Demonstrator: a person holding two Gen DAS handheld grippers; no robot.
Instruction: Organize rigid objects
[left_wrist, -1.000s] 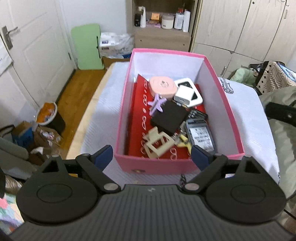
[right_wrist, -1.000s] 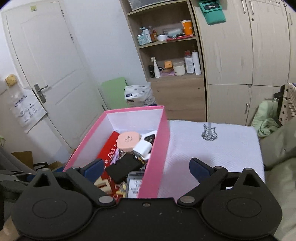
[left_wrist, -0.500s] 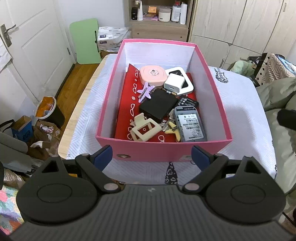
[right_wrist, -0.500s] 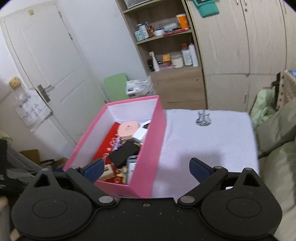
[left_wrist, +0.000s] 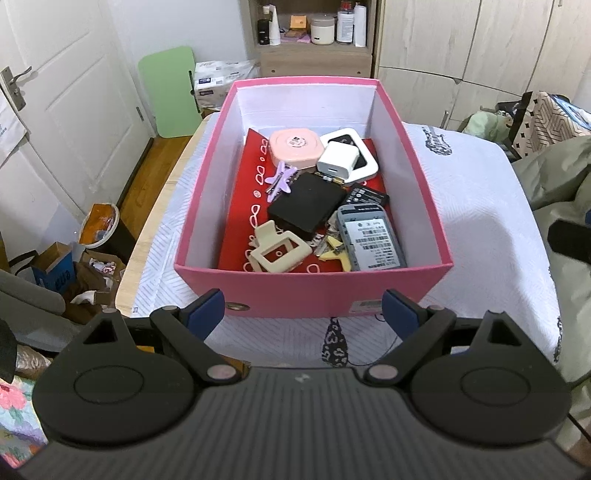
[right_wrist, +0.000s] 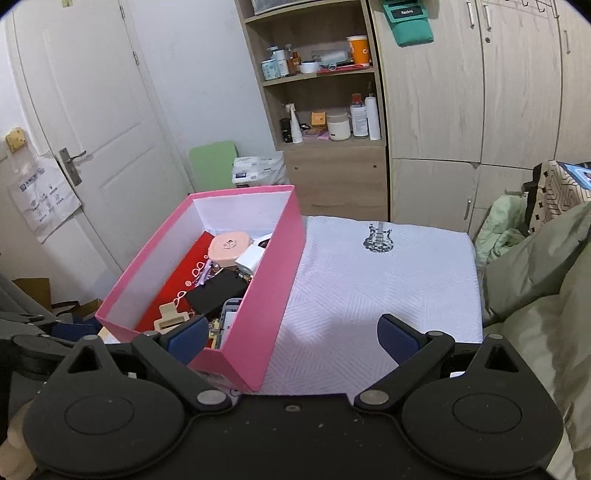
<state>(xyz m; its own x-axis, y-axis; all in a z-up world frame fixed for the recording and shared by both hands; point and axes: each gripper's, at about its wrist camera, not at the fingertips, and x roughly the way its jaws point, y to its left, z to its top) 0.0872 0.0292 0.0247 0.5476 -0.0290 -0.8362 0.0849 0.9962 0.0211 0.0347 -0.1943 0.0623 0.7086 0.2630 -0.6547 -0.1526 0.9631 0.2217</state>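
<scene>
A pink box stands on a white cloth-covered table. It holds a pink round case, a white charger, a black square box, a purple clip, a beige claw clip and a grey phone. My left gripper is open and empty, just in front of the box's near wall. My right gripper is open and empty, over the box's near right corner; the box lies to its left.
A white door is at the left, a shelf unit with bottles and wardrobes behind the table. Green bedding lies to the right. A bin and cardboard clutter sit on the floor at the left.
Both grippers have drawn back from the box, so it looks farther and its near wall shows fully in the left wrist view. Both stay open and empty.
</scene>
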